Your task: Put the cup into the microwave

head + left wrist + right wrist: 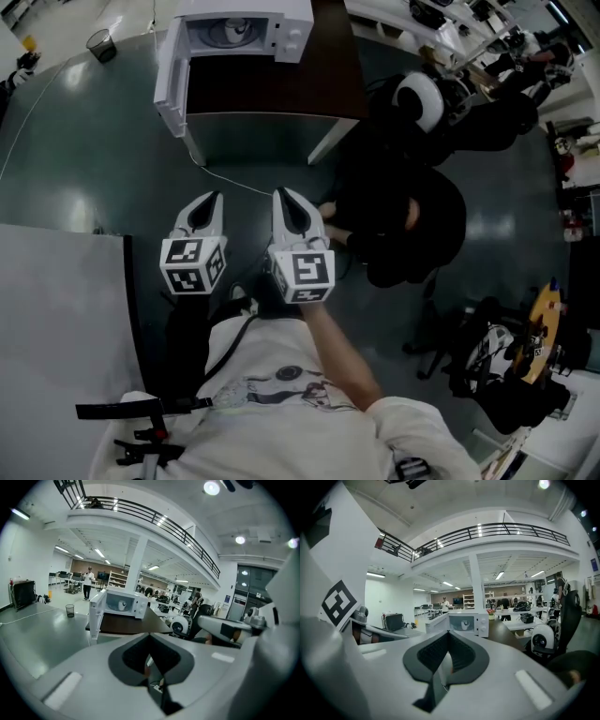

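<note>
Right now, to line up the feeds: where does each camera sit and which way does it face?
Head view: on the person's head, facing steeply down at the left gripper, right gripper and open microwave; shirt and forearm show.
Left gripper view: on the left gripper, along its shut jaws toward the microwave; right gripper at right.
Right gripper view: on the right gripper, along its shut jaws toward the microwave; left gripper at left.
All three share the microwave with the cup inside.
</note>
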Demonstrator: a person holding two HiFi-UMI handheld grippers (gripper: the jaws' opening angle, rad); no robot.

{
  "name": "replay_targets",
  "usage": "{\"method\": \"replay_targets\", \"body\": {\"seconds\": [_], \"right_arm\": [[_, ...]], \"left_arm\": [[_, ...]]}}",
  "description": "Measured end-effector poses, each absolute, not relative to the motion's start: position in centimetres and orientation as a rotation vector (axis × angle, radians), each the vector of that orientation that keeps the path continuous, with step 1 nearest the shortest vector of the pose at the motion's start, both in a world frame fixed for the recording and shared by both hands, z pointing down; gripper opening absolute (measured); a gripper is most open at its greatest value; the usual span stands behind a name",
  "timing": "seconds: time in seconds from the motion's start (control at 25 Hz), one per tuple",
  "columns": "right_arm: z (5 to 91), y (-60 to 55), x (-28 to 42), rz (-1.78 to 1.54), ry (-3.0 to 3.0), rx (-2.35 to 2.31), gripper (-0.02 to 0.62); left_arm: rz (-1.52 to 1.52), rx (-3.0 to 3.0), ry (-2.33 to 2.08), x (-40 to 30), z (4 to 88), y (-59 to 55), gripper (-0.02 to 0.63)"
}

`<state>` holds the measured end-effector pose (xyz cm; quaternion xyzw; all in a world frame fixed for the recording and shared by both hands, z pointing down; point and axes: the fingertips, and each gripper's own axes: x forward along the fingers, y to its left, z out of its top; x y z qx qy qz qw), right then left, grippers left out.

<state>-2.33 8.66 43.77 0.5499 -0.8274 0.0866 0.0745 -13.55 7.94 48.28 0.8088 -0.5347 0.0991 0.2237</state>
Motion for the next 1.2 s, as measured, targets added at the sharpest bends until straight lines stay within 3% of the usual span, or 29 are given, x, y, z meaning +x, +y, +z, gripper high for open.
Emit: {"method": "replay_targets", "body": {"seconds": [0.64, 1.2], "right_arm": [[42.5, 19.2, -5.0, 0.219, -2.542, 1.587, 0.002], [40.7, 25.4, 2.2, 0.232, -2.591, 1.592, 0.002]], "left_arm": [[0.236, 2.247, -1.511, -15.3, 47.0, 18.1, 0.000], [0.230, 2.277, -1.621, -9.2, 43.7, 24.1, 0.000]]}}
